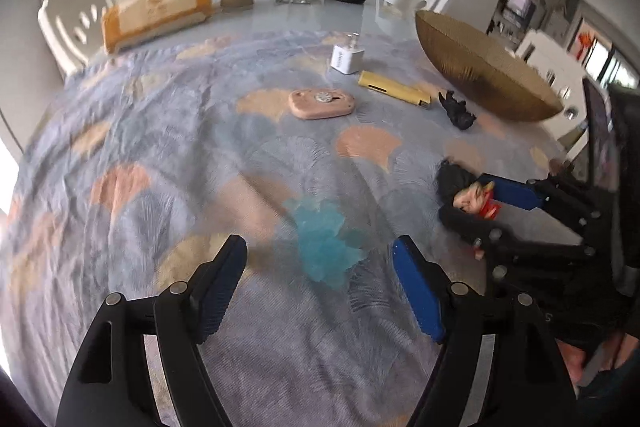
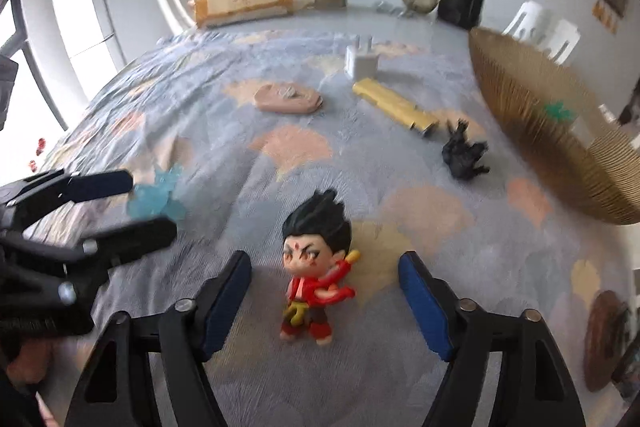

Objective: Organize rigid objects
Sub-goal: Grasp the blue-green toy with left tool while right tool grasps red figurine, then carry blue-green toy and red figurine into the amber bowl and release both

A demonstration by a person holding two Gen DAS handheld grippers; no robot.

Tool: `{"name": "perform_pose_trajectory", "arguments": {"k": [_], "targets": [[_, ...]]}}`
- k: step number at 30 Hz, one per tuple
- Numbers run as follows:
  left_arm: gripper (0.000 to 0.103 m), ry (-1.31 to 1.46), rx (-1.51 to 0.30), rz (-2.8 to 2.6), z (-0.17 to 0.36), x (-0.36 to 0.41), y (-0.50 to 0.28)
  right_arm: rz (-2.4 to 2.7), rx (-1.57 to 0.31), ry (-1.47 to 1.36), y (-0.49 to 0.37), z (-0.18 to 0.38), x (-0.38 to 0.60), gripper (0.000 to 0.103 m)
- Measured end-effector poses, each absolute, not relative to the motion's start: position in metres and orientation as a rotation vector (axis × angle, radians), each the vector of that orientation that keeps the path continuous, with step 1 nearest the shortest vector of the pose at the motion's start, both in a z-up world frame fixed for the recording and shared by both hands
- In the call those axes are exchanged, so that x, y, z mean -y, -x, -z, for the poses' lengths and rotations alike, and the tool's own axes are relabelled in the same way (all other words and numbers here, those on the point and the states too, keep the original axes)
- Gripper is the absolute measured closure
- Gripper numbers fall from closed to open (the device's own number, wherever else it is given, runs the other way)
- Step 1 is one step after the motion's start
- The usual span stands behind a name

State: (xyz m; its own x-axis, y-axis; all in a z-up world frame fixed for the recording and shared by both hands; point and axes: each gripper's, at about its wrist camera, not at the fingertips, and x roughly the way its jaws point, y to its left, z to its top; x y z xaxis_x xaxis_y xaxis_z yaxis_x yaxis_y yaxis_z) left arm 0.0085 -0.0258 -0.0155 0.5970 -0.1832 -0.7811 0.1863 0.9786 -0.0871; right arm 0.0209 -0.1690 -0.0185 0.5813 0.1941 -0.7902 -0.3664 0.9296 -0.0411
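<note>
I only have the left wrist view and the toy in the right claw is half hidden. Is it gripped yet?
Observer: No. The red figurine stands upright between the right claw's open fingers, untouched.
Operator: Anything already in the gold bowl?
Observer: Yes, something green lies inside the gold bowl; too blurred to name.
Operator: And my left claw?
Observer: The left claw is open around the blue toy, not closed on it.

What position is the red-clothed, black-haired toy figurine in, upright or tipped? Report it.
Upright: the red-clothed, black-haired toy figurine stands on its feet on the patterned tablecloth.
</note>
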Motion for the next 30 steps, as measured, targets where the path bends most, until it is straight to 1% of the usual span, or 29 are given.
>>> {"name": "perform_pose_trajectory", "arguments": {"k": [3,6,9,17,23,30], "targets": [[0.069,-0.101,-0.906,0.211,0.019,0.042,-0.008,-0.306,-0.869,0.254,-0.016,0.020,0.165,0.066],[0.070,-0.183,-0.874,0.203,0.019,0.053,-0.002,-0.308,-0.856,0.274,-0.014,0.019,0.162,0.068],[0.070,-0.206,-0.856,0.202,0.018,0.056,0.001,-0.329,-0.855,0.272,-0.014,0.018,0.161,0.068],[0.070,-0.048,-0.799,0.183,0.006,0.026,0.003,-0.359,-0.750,0.302,0.005,0.007,0.154,0.068],[0.070,-0.085,-0.787,0.171,0.005,0.034,0.006,-0.349,-0.786,0.247,-0.003,0.008,0.163,0.068],[0.070,-0.075,-0.786,0.160,0.004,0.032,0.005,-0.337,-0.756,0.250,0.002,0.005,0.165,0.068]]}}
